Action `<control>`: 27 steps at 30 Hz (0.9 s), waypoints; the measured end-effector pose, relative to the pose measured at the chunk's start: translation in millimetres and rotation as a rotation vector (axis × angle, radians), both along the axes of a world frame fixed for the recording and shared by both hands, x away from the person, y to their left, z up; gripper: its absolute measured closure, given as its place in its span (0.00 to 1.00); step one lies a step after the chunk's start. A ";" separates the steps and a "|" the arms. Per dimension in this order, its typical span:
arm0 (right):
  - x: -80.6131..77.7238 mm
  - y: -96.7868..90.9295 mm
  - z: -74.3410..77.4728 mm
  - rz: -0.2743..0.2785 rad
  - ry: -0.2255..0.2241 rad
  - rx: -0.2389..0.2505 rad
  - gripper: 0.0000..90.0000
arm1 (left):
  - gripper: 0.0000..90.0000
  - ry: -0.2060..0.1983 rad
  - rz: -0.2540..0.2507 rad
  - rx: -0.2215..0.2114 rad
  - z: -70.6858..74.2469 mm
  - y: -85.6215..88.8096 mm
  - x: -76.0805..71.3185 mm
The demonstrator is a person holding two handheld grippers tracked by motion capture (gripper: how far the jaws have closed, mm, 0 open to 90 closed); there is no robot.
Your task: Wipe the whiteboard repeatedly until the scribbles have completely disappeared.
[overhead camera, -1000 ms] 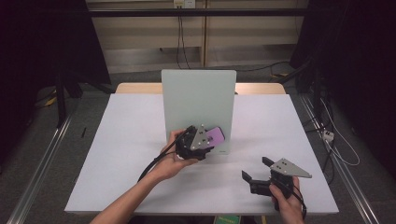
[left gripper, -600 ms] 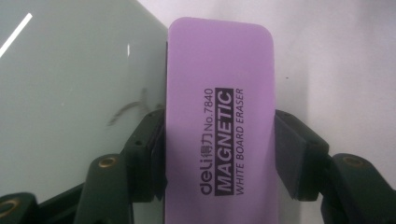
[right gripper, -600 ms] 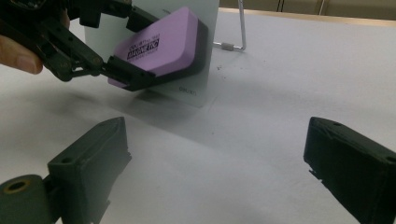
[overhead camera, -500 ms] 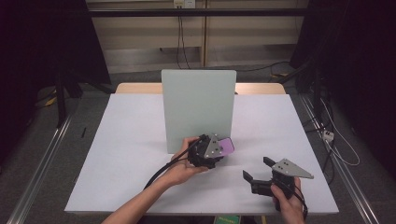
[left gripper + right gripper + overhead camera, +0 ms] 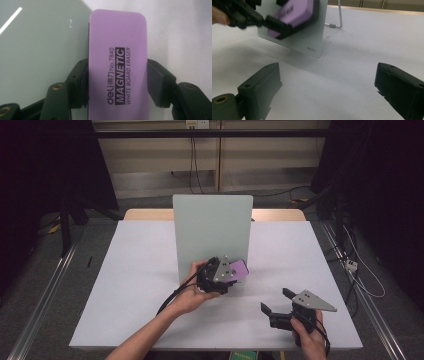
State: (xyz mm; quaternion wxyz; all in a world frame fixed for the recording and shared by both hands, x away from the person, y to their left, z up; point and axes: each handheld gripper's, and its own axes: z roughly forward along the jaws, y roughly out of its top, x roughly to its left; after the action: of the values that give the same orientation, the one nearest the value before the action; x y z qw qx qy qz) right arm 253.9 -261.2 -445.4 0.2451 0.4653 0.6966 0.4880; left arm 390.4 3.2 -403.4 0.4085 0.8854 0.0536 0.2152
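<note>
A purple whiteboard eraser (image 5: 117, 67) is pinched between the two black jaws of the left gripper (image 5: 220, 276), one pad pressed against each long side of it. In the left gripper view the eraser's printed face is turned to the camera and its far end reaches well past the jaw tips, with a dark backing seen along its left edge. The eraser (image 5: 239, 269) is held at the lower right part of the pale green upright board (image 5: 212, 232), near the board's bottom edge; in the right gripper view it (image 5: 293, 11) is seen laid flat against the board's face (image 5: 312, 37). The board is propped on the white table (image 5: 125, 285) by a wire stand (image 5: 340, 17) behind it. The right gripper (image 5: 280, 307) is held low over the table, well apart to the right, with its jaws spread wide and nothing between them.
</note>
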 end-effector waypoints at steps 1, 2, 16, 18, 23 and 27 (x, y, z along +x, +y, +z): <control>0.1 -0.1 -0.1 0.001 0.001 -0.003 0.07 | 0.46 -0.003 0.007 -0.016 4.5 3.2 1.9; 0.1 0.1 -0.1 0.002 0.002 -0.004 0.07 | 0.46 -0.006 0.021 -0.030 8.8 6.3 3.3; -0.2 0.7 0.2 0.002 0.003 -0.004 0.07 | 0.46 -0.042 0.001 -0.030 12.3 -5.0 4.3; 0.1 1.4 -0.2 0.002 0.001 -0.003 0.07 | 0.46 -0.036 -0.018 -0.020 6.2 -12.1 2.1; -1.3 0.6 0.2 0.004 -0.002 -0.005 0.07 | 0.46 -0.007 -0.051 0.010 -10.6 -26.2 -4.4; -2.2 -1.1 0.8 -0.003 -0.004 0.002 0.07 | 0.46 0.006 -0.072 0.029 -21.5 -33.0 -8.6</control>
State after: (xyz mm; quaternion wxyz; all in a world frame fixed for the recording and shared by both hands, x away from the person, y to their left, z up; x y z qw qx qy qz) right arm 251.7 -262.3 -444.7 0.2467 0.4655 0.6951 0.4892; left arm 381.8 -29.8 -424.9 0.4030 0.8932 0.0195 0.1986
